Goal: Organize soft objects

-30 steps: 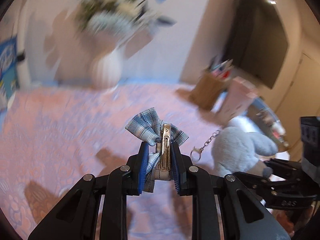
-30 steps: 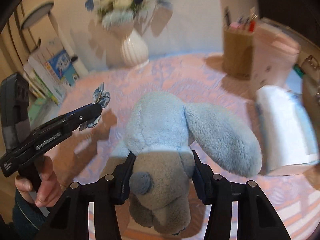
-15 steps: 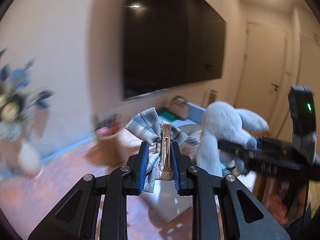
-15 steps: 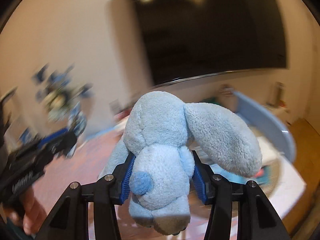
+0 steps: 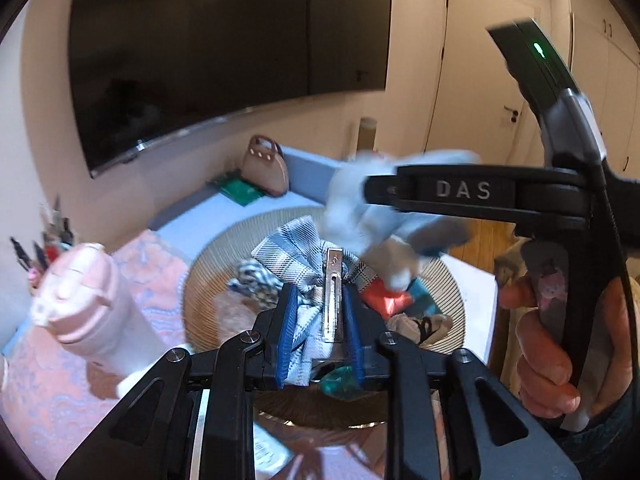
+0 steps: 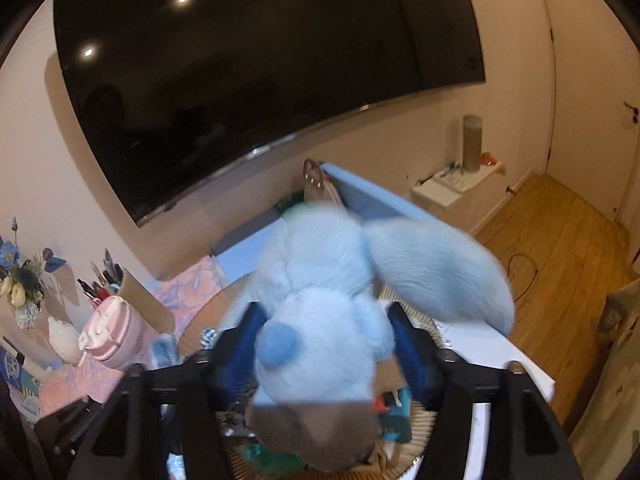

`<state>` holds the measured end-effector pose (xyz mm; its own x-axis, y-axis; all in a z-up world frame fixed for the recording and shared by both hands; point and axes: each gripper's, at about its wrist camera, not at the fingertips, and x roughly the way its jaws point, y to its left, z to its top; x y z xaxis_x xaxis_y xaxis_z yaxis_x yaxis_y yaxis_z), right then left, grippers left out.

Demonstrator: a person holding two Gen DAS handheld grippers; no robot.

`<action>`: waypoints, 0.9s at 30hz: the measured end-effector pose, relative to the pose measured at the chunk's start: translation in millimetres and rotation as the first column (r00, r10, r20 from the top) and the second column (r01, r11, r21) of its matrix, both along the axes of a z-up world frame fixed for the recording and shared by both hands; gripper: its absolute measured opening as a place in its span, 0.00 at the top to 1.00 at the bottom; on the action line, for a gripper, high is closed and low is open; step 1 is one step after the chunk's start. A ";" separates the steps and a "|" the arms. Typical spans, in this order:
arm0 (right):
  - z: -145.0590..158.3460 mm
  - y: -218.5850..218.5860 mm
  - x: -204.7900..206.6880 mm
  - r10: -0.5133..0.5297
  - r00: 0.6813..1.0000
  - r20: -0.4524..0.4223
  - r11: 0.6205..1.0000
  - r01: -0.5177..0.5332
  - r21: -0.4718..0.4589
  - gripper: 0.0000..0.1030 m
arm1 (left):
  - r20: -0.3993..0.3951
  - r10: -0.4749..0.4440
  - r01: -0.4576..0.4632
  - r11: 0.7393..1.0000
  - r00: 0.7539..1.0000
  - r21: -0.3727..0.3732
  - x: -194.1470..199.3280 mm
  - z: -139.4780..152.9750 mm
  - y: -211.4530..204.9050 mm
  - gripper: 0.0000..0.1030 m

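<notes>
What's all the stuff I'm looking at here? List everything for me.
Plush dog: one, light blue, clamped in the right gripper above the basket.
Bow hair clip: one, blue-grey plaid with metal clip, clamped in the left gripper.
Basket: one, tan woven, round, on the table, holding mixed small items.
Bottle: one, pink, left of the basket.
Handbag: one, brown, by the wall.
Television: one, black, on the wall.
Flower vase: one, white with blue flowers, far left.
Pen holder: one, brown, behind the bottle.
Left gripper: black, blue pads.
Right gripper: black, blue pads.
Hand: one, gripping the right handle.
</notes>
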<state>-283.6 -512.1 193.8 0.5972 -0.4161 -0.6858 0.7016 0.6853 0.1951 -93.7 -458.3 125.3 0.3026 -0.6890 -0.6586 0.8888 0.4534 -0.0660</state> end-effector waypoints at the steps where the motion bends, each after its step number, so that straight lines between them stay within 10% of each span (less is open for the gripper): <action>1: -3.8 -0.8 -0.2 0.014 1.000 -0.026 1.000 -0.014 0.002 0.26 | -0.001 0.005 -0.005 1.000 1.000 0.017 0.2 -3.8 -4.3 0.68; 8: -7.0 11.5 -23.6 0.026 0.998 -0.065 0.999 -0.028 -0.042 0.26 | -0.017 -0.004 0.005 0.998 1.000 0.058 -14.9 -12.2 6.2 0.33; 19: 22.3 150.6 -12.5 0.284 0.959 -0.008 0.943 -0.281 -0.179 0.21 | -0.020 0.254 -0.254 0.967 0.967 -0.027 -14.2 31.9 157.6 0.32; 23: 23.6 235.6 15.4 0.413 0.909 -0.062 0.866 -0.413 -0.283 0.21 | 0.079 0.496 -0.497 0.868 0.865 -0.003 -16.4 46.9 239.2 0.32; 27: 22.9 318.7 33.3 0.477 0.874 -0.097 0.785 -0.473 -0.401 0.21 | 0.148 0.713 -0.721 0.693 0.685 -0.004 -24.9 61.5 321.2 0.32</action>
